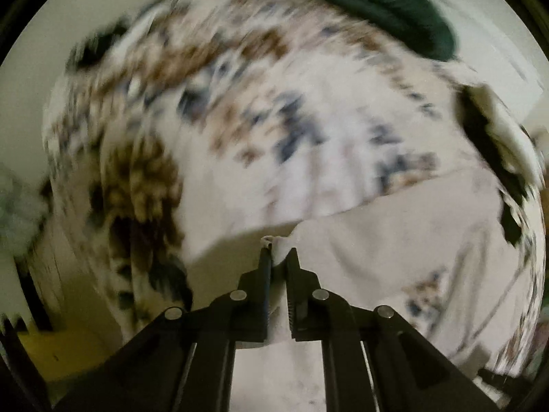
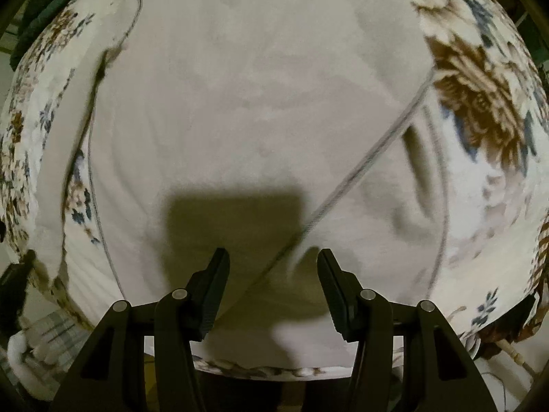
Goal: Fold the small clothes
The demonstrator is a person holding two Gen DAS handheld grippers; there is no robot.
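The left claw (image 1: 278,252) has its two fingers drawn nearly together, pinching a corner of pale cloth (image 1: 394,240) between the tips. The right claw (image 2: 273,257) is spread wide, its fingers well apart and gripping nothing, pointing down over the same cloth.

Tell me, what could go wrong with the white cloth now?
1. The left gripper pinches only a tiny bit of the cloth at its edge, so it might slip out.
2. The right gripper is open over the cloth with a seam between its fingers; closing there could bunch up two layers.
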